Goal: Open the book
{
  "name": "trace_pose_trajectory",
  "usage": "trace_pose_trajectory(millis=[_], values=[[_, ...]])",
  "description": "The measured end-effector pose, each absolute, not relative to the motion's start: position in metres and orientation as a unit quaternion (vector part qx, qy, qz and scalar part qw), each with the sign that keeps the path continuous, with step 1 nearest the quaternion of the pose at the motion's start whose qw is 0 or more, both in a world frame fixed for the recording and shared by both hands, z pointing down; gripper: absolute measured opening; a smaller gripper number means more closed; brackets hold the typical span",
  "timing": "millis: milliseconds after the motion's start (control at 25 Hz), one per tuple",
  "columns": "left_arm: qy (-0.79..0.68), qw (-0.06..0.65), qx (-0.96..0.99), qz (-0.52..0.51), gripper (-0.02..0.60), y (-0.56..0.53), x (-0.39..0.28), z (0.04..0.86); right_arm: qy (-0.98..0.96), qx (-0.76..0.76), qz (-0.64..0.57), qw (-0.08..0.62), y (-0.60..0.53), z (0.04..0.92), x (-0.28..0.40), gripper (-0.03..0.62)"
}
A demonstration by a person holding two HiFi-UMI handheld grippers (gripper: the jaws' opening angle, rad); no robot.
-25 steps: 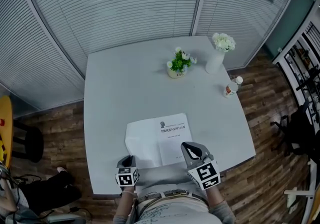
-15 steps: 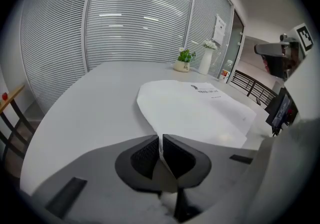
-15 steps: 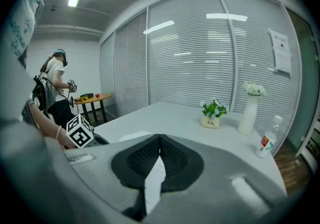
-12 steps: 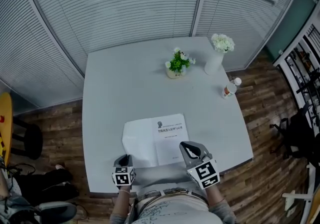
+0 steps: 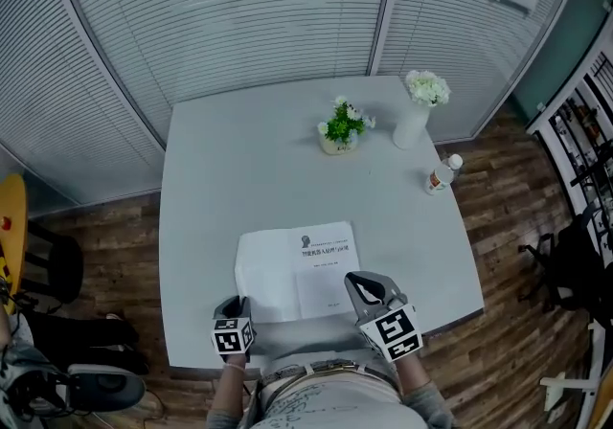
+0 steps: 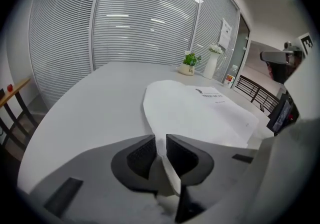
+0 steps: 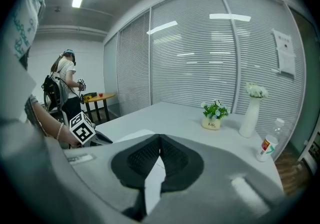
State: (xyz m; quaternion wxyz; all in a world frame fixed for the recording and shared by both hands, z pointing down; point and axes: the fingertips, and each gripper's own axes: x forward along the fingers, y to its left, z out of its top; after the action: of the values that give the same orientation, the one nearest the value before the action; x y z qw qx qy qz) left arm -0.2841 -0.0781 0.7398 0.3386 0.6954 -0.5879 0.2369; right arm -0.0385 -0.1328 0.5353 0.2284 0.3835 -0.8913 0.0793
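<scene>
Head view: table (image 5: 249, 169), pale, bare over most of its top. Along its far side stand a potted plant (image 5: 342, 125) and a white vase (image 5: 412, 121) of white flowers, with a bottle (image 5: 440, 174) near the right edge, all well apart from the book (image 5: 297, 269). The book lies flat by the near edge. Its print is too small to read. Both grippers sit at its near corners, the left gripper (image 5: 237, 306) at the left corner and the right gripper (image 5: 362, 283) at the right. From above, their bodies cover the jaws.

Left gripper view: the left gripper (image 6: 160, 150) has its jaws a narrow gap apart and opening. The corner of the book's (image 6: 200, 113) white sheet runs between the pads, which no longer press on it. Plant (image 6: 189, 63), vase (image 6: 212, 63) and bottle (image 6: 229, 79) show small at the table's far end. A pale blur fills the right side.

Right gripper view: the right gripper (image 7: 160, 140) has its jaw tips meeting, with nothing pinched between them. A white sliver of the book (image 7: 131, 135) shows past them. The left gripper's marker cube (image 7: 82, 129) is at the left. Behind it a person (image 7: 62, 88) stands by a small table (image 7: 100, 97). Plant (image 7: 214, 114), vase (image 7: 250, 113) and bottle (image 7: 268, 143) stand to the right.
</scene>
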Motion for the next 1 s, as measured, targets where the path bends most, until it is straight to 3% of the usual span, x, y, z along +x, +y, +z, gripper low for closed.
trace_pose_trajectory(millis=[280, 1000], values=[[-0.595, 0.323, 0.692, 0.251, 0.150, -0.067, -0.286, 0.730, -0.899, 0.378, 0.073, 0.211, -0.126, 0.526, -0.037, 0.003], [-0.577, 0.333, 0.723, 0.182, 0.164, -0.082, -0.250, 0.686, -0.890, 0.408, 0.071, 0.192, -0.142, 0.514, -0.005, 0.015]])
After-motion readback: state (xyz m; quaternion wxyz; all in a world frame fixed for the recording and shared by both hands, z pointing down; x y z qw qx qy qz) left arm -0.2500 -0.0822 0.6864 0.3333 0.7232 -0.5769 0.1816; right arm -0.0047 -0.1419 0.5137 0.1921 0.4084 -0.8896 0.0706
